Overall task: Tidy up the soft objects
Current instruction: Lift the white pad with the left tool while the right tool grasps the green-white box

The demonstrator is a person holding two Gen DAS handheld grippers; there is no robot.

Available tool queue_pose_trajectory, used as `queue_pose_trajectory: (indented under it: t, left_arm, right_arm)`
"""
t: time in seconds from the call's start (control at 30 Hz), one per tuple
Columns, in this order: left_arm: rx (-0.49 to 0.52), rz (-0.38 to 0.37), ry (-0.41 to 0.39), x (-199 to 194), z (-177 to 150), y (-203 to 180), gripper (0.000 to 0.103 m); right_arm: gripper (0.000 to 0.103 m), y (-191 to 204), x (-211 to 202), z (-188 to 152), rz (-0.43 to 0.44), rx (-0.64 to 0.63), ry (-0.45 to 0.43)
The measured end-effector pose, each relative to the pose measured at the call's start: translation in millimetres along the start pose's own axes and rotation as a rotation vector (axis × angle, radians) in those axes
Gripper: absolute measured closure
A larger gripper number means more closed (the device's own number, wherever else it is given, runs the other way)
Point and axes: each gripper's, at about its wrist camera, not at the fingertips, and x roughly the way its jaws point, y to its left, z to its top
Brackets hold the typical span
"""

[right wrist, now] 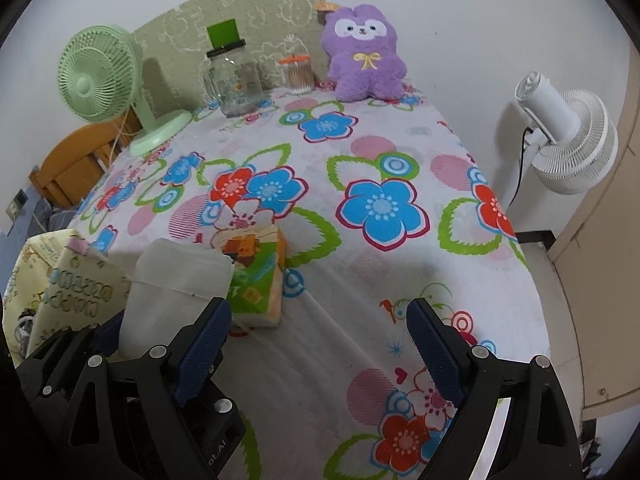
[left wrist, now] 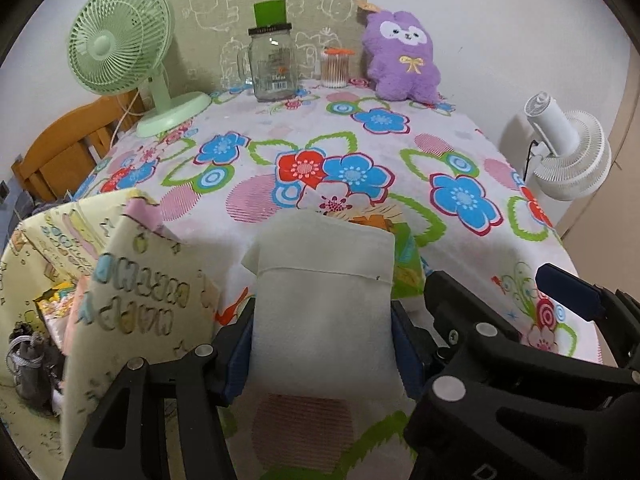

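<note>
White folded cloth (left wrist: 324, 304) sits pinched in my left hand-held gripper (left wrist: 324, 344) above the flowered desk (left wrist: 460, 248), beside a green tissue pack (right wrist: 256, 284); my right hand-held gripper (right wrist: 320, 344) hangs spread, empty; no writing on the cloth is legible

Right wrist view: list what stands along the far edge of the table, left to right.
Green fan → glass jar → cotton swab tub → purple plush. The white fan comes last, off the table to the right.
</note>
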Motion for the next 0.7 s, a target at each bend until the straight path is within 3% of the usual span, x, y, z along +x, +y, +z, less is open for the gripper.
queue_pose_trajectory:
  t: [0.27,0.47,0.7]
  left_arm:
    - [0.006,-0.110,0.079,24,4,-6,0.040]
    - [0.027,-0.164,0.070,23,6,-18,0.040]
    - [0.020,-0.091,0.040,15,7,-15,0.040]
  right_arm:
    - [0.011,-11,15,3,-0.021,0.027,0.031]
    - [0.011,-23,13,3,-0.020,0.052,0.033]
    - [0.011,-19,10,5,-0.019,0.027,0.015]
